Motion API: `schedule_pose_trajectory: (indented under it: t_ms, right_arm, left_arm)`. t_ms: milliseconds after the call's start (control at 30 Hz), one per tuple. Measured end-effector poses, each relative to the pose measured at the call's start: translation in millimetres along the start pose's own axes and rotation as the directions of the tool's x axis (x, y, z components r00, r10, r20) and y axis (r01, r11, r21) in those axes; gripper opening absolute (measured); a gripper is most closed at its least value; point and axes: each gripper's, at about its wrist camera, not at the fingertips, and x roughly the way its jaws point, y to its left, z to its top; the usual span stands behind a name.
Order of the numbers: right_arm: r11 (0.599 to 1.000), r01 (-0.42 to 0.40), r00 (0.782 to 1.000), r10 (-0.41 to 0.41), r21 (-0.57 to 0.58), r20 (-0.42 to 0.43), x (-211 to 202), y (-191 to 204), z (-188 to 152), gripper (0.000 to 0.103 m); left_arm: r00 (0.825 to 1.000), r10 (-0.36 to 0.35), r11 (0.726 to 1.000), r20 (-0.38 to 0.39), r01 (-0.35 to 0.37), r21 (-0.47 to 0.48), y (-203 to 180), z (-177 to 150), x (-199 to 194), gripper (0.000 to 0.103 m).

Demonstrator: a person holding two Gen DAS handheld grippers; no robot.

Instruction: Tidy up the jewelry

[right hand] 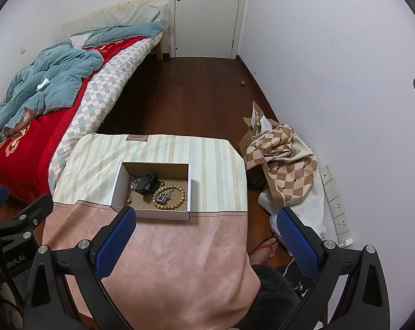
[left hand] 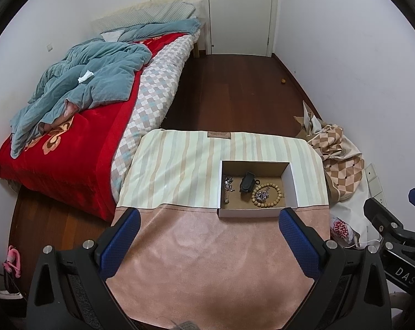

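Jewelry's all piled in the box (left hand: 255, 213) on the bench (left hand: 207, 247): beads (left hand: 268, 194) ringing a chain (left hand: 261, 195). Both grippers, left (left hand: 208, 232) and right (right hand: 204, 231), wide open w/ nothing held. Risk imo: grabbing one piece drags the other.

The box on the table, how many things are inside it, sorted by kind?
In the box:
Wooden bead bracelet: 1
Silver chain pieces: 2
Black case: 1
Total: 4

Matt cardboard box (left hand: 288, 184) holds wooden beads (left hand: 268, 195) and shiny metal chain (left hand: 261, 195) on soft cloth cover (left hand: 207, 261).
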Motion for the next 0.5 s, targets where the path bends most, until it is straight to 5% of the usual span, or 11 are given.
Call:
schedule_pose_trajectory:
  t_ms: [500]
  right_arm:
    - [1.0,0.003,1.0,-0.003,-0.002,0.007,-6.1,0.2,2.6,0.103]
  left_arm:
    - [1.0,-0.005,1.0,0.002,0.005,0.002,0.8,0.8,-4.1,0.103]
